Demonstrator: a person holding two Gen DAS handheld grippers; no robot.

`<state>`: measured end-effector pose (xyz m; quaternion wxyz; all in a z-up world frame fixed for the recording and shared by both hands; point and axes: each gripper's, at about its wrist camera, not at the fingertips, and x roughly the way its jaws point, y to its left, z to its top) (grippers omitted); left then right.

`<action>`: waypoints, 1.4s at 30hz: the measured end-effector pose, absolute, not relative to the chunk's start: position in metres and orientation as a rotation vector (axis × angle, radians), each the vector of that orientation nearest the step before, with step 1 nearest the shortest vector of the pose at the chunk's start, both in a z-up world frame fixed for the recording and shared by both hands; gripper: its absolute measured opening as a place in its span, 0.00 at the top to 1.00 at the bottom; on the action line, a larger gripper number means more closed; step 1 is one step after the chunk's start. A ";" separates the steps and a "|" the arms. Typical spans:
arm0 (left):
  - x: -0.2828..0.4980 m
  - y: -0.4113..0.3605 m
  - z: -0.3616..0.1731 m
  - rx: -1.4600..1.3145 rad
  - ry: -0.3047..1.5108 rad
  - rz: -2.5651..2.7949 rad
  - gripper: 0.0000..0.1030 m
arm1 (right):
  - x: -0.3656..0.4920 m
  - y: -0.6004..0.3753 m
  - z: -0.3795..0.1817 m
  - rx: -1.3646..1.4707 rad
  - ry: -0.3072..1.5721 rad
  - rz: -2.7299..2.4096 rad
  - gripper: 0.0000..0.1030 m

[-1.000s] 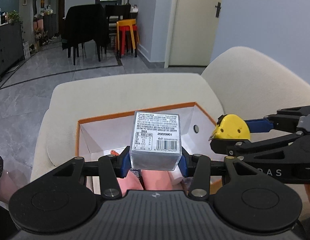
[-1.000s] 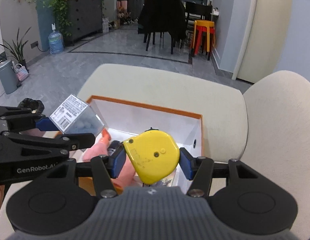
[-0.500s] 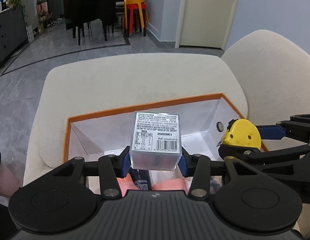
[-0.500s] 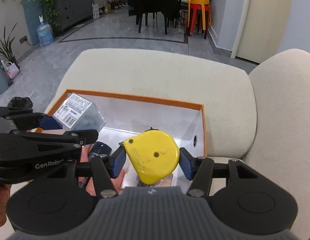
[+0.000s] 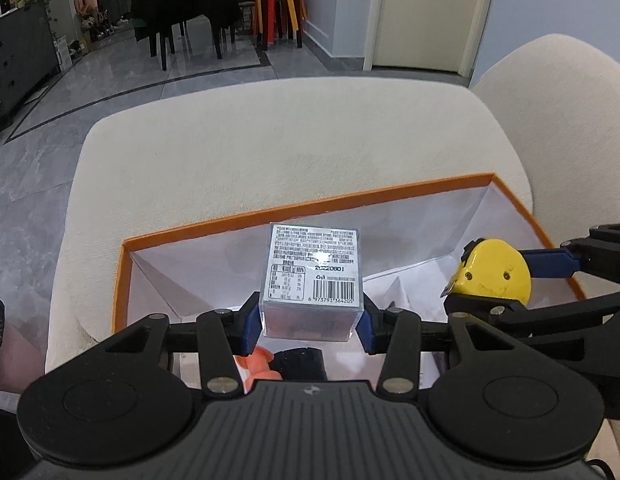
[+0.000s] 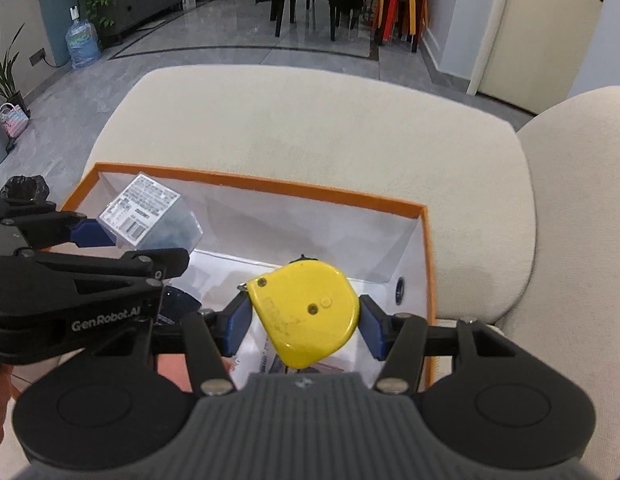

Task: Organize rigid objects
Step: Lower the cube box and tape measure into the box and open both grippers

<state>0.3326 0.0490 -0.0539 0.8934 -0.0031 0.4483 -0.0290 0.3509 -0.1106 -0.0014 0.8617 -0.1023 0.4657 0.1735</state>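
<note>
- Left gripper (image 5: 312, 322): clenched on a clear plastic cube box (image 5: 313, 280), blue pads pressing its left and right faces. The printed label with barcode faces up toward the camera; the box sits square between the pads.
- Right gripper (image 6: 304, 320): clenched on a yellow tape measure (image 6: 306, 312), pads bearing on its two edges, flat face up, tape tip toward 10 o'clock. The jaws stand only as wide as the case.
- Receptacle: an orange-rimmed box (image 5: 302, 210) with a white lining rests on a cream cushion (image 5: 270, 140). Both held items hang above its open interior, not touching the floor or walls as far as can be seen.
- Governing relation: the orange-rimmed box lies directly below and ahead of both tools, toward 12 o'clock, its long axis running 9 to 3 o'clock across both views. The left hand covers the 9 o'clock half, the right hand the 3 o'clock half.
- In the right wrist view the cube box sits at 10 o'clock from the tape measure, apart from it; the grippers stand close side by side.
- Contents already inside: an orange item (image 5: 259, 364) and a dark cylindrical item (image 5: 300, 362) beneath the left gripper, partly hidden; their identity cannot be told.
- Judgement: the next move is lowering and release; each item needs bare floor, and the occupied area under the left gripper is a risk.
</note>
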 end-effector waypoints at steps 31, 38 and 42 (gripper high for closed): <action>0.365 0.035 -0.083 0.041 1.064 0.007 0.49 | 0.403 -0.065 -0.047 -0.445 1.080 0.346 0.45; 0.368 0.039 -0.086 0.033 1.097 0.034 0.46 | 0.405 -0.059 -0.058 -0.494 1.070 0.344 0.44; 0.368 0.042 -0.086 0.030 1.108 0.063 0.29 | 0.402 -0.057 -0.056 -0.518 1.051 0.342 0.38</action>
